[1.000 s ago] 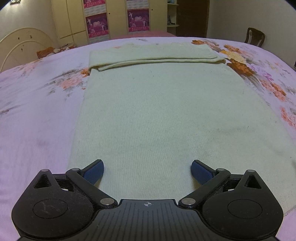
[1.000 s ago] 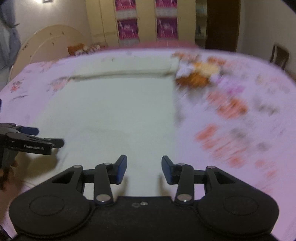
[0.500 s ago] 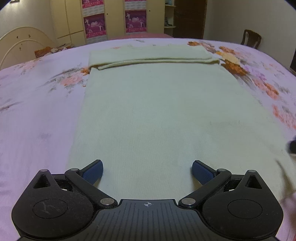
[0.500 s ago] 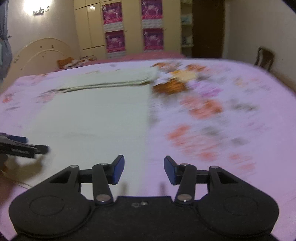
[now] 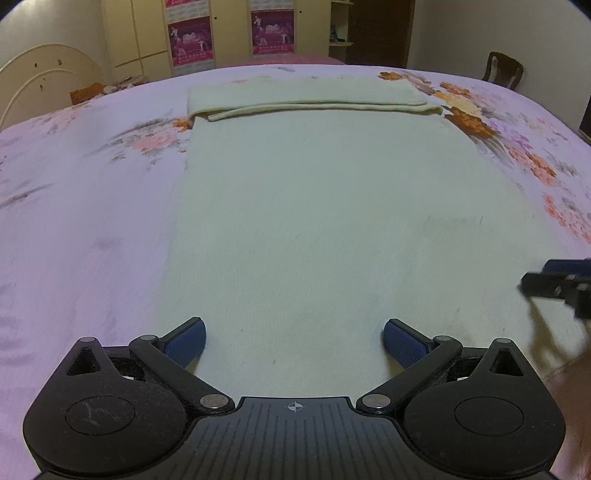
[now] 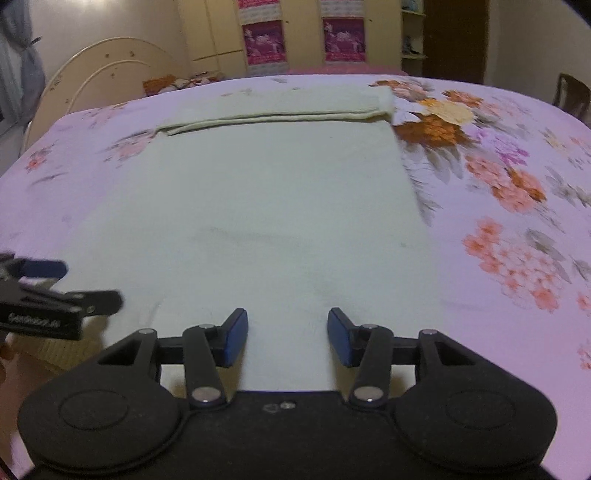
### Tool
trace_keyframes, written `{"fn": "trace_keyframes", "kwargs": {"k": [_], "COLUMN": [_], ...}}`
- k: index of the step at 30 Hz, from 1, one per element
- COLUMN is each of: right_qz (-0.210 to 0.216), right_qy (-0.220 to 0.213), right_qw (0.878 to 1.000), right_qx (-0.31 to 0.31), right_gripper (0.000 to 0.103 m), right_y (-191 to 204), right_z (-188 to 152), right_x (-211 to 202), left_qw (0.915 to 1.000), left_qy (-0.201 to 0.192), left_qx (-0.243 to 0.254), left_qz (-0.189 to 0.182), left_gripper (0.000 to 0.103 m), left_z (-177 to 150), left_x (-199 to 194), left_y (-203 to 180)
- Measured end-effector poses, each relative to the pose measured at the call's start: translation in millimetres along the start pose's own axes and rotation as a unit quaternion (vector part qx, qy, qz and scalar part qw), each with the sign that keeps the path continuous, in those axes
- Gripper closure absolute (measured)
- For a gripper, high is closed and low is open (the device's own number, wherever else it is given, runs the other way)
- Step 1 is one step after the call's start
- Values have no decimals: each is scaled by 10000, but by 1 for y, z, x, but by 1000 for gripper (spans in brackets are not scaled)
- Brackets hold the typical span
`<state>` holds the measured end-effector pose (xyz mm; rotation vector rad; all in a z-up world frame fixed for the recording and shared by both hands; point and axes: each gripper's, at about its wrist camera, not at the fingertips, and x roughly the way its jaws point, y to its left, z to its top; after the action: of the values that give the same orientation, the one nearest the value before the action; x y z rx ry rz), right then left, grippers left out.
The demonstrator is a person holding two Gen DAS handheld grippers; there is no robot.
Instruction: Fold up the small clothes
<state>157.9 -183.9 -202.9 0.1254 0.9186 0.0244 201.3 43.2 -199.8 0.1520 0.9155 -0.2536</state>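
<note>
A pale cream knitted garment (image 5: 325,221) lies spread flat across the middle of a bed covered with a lilac floral bedsheet (image 5: 81,221), its far end folded back on itself into a narrow double band near the head of the bed. The left hand-held gripper (image 5: 294,341) hovers low over the near hem, blue-padded fingers (image 5: 184,341) spread wide with nothing between them. The right hand-held gripper (image 6: 287,338) sits just beside it toward the garment's right half, its fingers (image 6: 234,338) parted to a narrower gap and likewise holding nothing. Each tool shows at the edge of the other's view, blurred. Behind the bed stand cream wardrobe doors (image 5: 147,33) carrying magenta posters (image 5: 191,40), a curved headboard (image 6: 107,77) to the left, and a wooden chair (image 5: 504,72) at the right wall.
</note>
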Motion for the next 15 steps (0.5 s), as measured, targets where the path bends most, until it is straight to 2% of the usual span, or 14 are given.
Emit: {"fn": "trace_keyframes", "kwargs": {"k": [2, 4, 7, 12, 15], "right_qz": [-18, 25, -32, -58, -126], "right_qy": [-35, -7, 88, -69, 122], "right_qw": [9998, 9994, 9996, 9993, 9989], "right_qx": [176, 340, 255, 373, 442], "right_gripper": [55, 50, 49, 47, 45], "right_y": [-3, -5, -2, -3, -4], "right_z": [0, -2, -3, 0, -2], "right_x": [-4, -6, -4, -15, -11], "left_qw": [10000, 10000, 9999, 9993, 9988], "left_qy": [-8, -22, -30, -131, -87], "left_qx": [-40, -67, -69, -181, -313], "left_qz": [7, 32, 86, 288, 378], "left_gripper": [1, 1, 1, 1, 1], "left_z": [-2, -3, -3, -3, -6], "left_x": [-2, -4, -8, -15, -13], "left_y": [1, 2, 3, 15, 26]}}
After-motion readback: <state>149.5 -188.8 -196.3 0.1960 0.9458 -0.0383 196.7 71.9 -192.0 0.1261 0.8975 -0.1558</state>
